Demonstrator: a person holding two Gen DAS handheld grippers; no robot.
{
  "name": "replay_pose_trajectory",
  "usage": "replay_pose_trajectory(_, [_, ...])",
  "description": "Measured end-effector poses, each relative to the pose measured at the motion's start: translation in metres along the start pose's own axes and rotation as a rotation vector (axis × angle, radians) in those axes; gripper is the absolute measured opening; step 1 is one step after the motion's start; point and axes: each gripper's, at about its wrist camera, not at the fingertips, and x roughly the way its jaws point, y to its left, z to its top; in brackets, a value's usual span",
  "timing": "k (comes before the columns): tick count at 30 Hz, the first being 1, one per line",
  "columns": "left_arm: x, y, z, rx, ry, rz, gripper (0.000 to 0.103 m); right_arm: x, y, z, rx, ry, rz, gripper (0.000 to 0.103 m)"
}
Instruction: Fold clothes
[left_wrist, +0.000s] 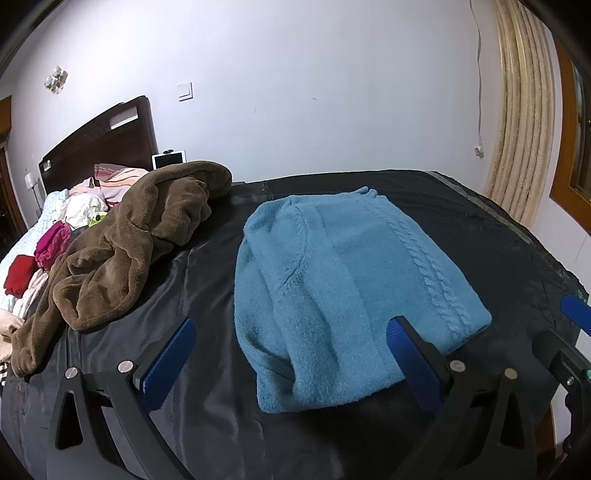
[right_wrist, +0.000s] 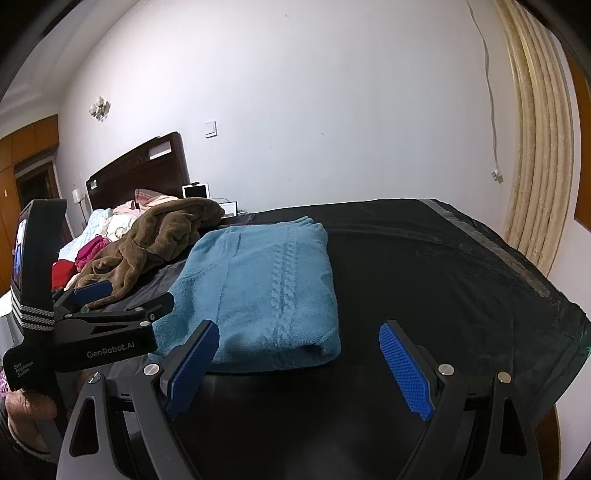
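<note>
A blue knitted sweater (left_wrist: 343, 280) lies folded into a compact rectangle on the black cloth (left_wrist: 207, 280); it also shows in the right wrist view (right_wrist: 266, 291). My left gripper (left_wrist: 291, 354) is open, its blue pads either side of the sweater's near edge, holding nothing. It also shows in the right wrist view (right_wrist: 125, 295), at the sweater's left. My right gripper (right_wrist: 299, 362) is open and empty, just in front of the sweater's near right corner. A crumpled brown fleece garment (left_wrist: 136, 236) lies to the left of the sweater.
Behind the brown garment a bed (left_wrist: 22, 243) holds pink, red and white clothes (left_wrist: 51, 243) below a dark headboard (left_wrist: 107, 144). A beige curtain (left_wrist: 524, 122) hangs at the right. The black cloth's edge (right_wrist: 546, 291) drops off at the right.
</note>
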Motion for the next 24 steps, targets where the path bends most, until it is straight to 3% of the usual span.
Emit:
replay_pose_trajectory(19, [-0.007, -0.001, -0.001, 0.003, -0.016, -0.055, 0.103, -0.003, -0.006, -0.005, 0.019, -0.002, -0.026, 0.091])
replay_pose_trajectory(24, [-0.007, 0.004, -0.003, -0.008, -0.008, -0.032, 0.103, -0.003, 0.004, -0.011, -0.016, 0.001, -0.013, 0.091])
